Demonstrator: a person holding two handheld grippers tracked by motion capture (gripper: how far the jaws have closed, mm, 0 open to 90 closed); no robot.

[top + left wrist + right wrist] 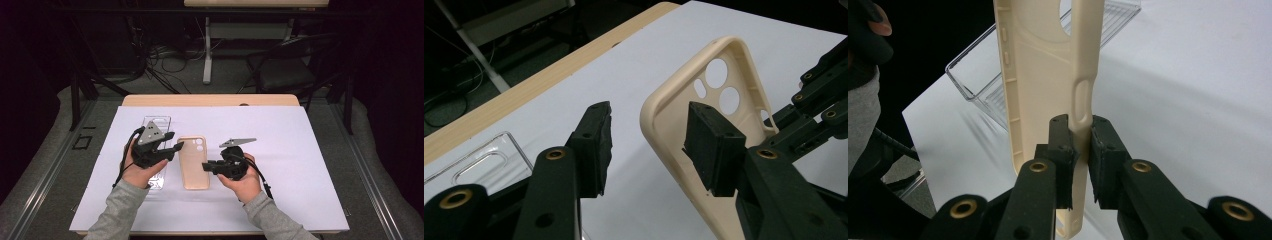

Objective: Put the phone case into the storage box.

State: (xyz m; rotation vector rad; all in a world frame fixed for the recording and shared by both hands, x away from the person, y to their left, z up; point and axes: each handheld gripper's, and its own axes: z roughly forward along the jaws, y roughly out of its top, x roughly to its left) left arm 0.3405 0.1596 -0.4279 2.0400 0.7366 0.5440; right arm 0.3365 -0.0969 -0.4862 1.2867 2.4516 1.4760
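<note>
Right gripper (1079, 150) clamps the beige phone case's (193, 162) side wall
Left gripper (654, 145) stands half open astride the case's other edge, mid-table beside a clear case (156, 125) near the left edge

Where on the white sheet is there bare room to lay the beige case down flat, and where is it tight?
Free: the white sheet right of the right claw, and the strip along its far edge. Crowded: the middle, where the beige case sits pinched by the right claw, with the left claw and clear case beside it.
</note>
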